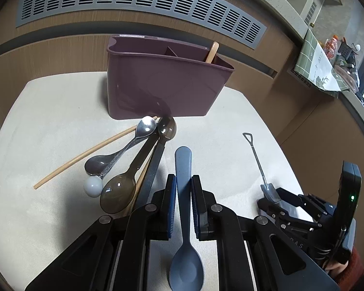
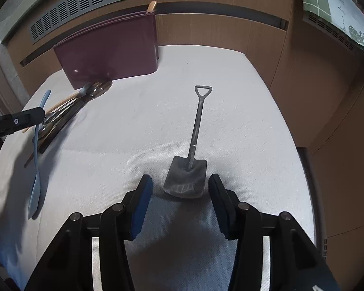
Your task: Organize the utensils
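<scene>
My left gripper is shut on the handle of a blue plastic spoon, whose bowl points back toward the camera; the blue spoon hangs above the cloth in the right wrist view. My right gripper stands open, its fingers on either side of the blade of a small metal shovel-shaped spoon that lies on the white cloth. The same shovel spoon shows at the right of the left wrist view. A maroon utensil holder stands at the back with one wooden handle in it.
A heap of utensils lies in front of the holder: steel spoons, a translucent brown spoon, wooden chopsticks and a white ball-ended piece. The white cloth ends at wooden cabinet fronts with a vent grille.
</scene>
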